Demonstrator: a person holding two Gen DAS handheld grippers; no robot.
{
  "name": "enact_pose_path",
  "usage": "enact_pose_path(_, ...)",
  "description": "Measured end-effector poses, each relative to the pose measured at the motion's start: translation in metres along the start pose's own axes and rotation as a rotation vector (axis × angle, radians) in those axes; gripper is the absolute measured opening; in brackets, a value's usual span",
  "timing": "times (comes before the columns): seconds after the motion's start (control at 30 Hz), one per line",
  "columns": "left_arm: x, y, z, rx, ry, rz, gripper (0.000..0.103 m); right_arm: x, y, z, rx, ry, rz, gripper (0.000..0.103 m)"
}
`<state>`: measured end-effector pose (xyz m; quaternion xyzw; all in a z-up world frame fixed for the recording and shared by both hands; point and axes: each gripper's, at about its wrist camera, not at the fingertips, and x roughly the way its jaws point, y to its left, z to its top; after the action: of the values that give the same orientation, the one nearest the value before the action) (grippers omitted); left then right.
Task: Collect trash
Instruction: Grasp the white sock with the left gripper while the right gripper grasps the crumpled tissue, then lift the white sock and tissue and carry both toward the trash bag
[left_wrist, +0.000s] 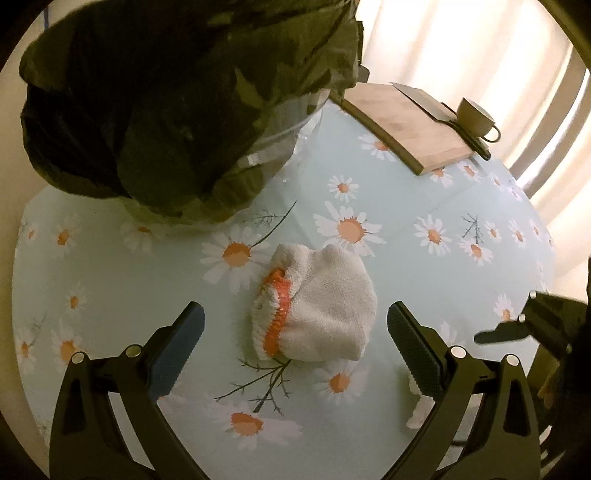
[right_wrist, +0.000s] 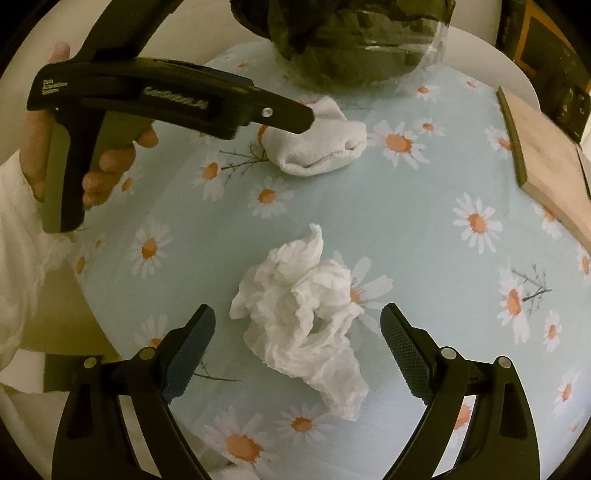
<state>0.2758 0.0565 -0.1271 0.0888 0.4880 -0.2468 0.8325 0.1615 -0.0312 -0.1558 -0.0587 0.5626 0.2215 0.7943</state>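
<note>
Left wrist view: your left gripper is spread wide, holding nothing; the sock lies between its fingers at centre frame. The bag fills the upper left.

Right wrist view: your right gripper is likewise released; the tissue lies at centre on the tablecloth.
</note>
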Motion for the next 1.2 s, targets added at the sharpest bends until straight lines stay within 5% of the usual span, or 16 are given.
enact_pose_path(0.03,0.002,0.0,-0.001,-0.01,-0.009,0.029,0.097,0.004,0.0,-0.002,0.002,0.009,0.006,0.085)
enact_pose_path(0.2,0.01,0.002,-0.006,-0.051,-0.011,0.035,0.097,0.012,0.0,-0.009,0.006,0.035,0.004,0.028)
enact_pose_path(0.73,0.038,-0.008,-0.009,-0.152,0.02,0.005,0.097,-0.021,-0.044,-0.025,0.156,0.035,0.025,0.025)
enact_pose_path(0.8,0.039,-0.01,-0.009,-0.15,0.017,0.002,0.093,-0.027,-0.046,-0.023,0.165,0.013,0.02,0.026)
enact_pose_path(0.93,0.036,-0.011,-0.005,-0.168,0.005,-0.031,0.062,-0.034,-0.05,-0.02,0.16,0.016,0.031,0.026)
enact_pose_path(1.2,0.02,-0.027,-0.009,-0.171,0.01,0.046,0.054,-0.05,-0.074,-0.004,0.059,0.002,0.045,0.026)
